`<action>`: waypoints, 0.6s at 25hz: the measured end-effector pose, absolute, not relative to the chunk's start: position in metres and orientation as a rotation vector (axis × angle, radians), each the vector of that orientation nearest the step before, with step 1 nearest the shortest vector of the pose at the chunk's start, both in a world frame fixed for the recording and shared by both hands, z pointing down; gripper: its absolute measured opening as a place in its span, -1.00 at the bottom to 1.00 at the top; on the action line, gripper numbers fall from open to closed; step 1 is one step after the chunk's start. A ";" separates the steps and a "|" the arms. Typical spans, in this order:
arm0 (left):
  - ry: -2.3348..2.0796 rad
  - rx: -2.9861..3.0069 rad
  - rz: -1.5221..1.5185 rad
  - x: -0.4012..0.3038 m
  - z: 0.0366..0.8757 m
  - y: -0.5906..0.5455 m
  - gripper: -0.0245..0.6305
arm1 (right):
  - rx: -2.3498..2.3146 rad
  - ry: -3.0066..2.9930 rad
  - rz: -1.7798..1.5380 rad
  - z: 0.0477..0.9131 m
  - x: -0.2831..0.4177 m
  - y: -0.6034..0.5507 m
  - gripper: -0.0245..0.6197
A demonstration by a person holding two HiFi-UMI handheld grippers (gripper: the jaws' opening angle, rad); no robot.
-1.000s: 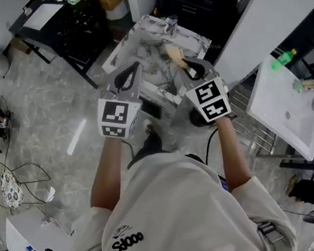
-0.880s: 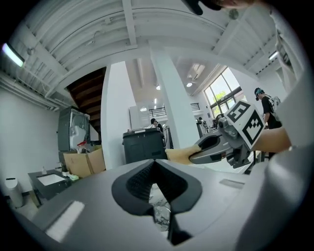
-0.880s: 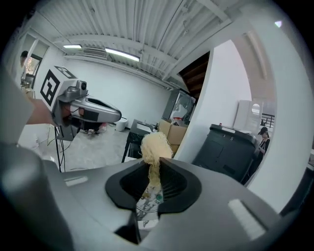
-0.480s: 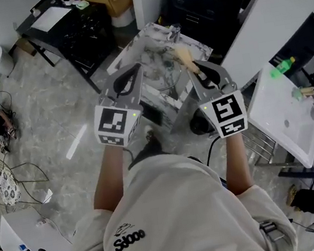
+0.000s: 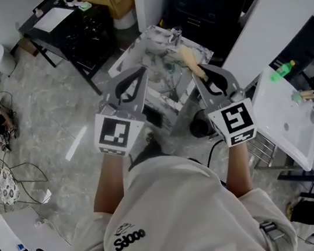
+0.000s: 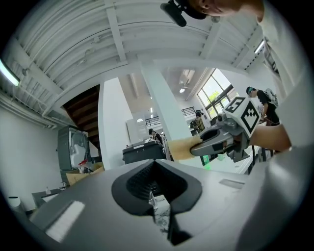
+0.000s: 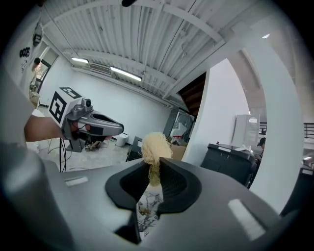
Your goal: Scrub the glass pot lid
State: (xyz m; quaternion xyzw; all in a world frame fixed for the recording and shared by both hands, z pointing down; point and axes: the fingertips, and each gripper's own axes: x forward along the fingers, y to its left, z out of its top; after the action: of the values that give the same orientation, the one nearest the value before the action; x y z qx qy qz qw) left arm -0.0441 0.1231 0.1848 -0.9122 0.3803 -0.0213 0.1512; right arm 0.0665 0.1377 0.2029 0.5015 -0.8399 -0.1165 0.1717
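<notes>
head view: left gripper (image 5: 138, 73) and right gripper (image 5: 198, 73) are held side by side over a marble worktop (image 5: 155, 36), both pointing away from the person. a pale yellow sponge (image 5: 189, 58) sticks out past the right jaws. the glass lid (image 5: 164, 74) shows only as a faint round rim lying on the worktop between and below the two grippers.

left gripper view: jaws clenched to a thin slit, with marble showing through it. the right gripper and its sponge are in sight to the right, level with this one.

right gripper view: jaws clamped on the sponge, its frayed top standing above them. a curved rim on marble shows through the gap below.
</notes>
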 end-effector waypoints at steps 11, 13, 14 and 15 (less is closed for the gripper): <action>1.073 -2.638 -0.097 -0.038 0.194 0.118 -0.89 | 1.428 -2.402 -0.290 0.208 0.070 0.134 -0.79; 1.072 -2.641 -0.105 -0.036 0.196 0.114 -0.89 | 1.417 -2.400 -0.277 0.211 0.072 0.132 -0.79; 1.074 -2.645 -0.111 -0.035 0.198 0.113 -0.89 | 1.409 -2.397 -0.271 0.213 0.073 0.131 -0.79; 1.075 -2.650 -0.118 -0.034 0.201 0.111 -0.89 | 1.402 -2.394 -0.266 0.215 0.073 0.131 -0.79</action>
State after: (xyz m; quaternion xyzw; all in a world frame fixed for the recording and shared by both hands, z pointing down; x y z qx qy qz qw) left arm -0.0339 0.1113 0.2007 -0.9168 0.3720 -0.0409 0.1393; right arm 0.0731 0.1311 0.2148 0.4950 -0.8456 -0.0941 0.1764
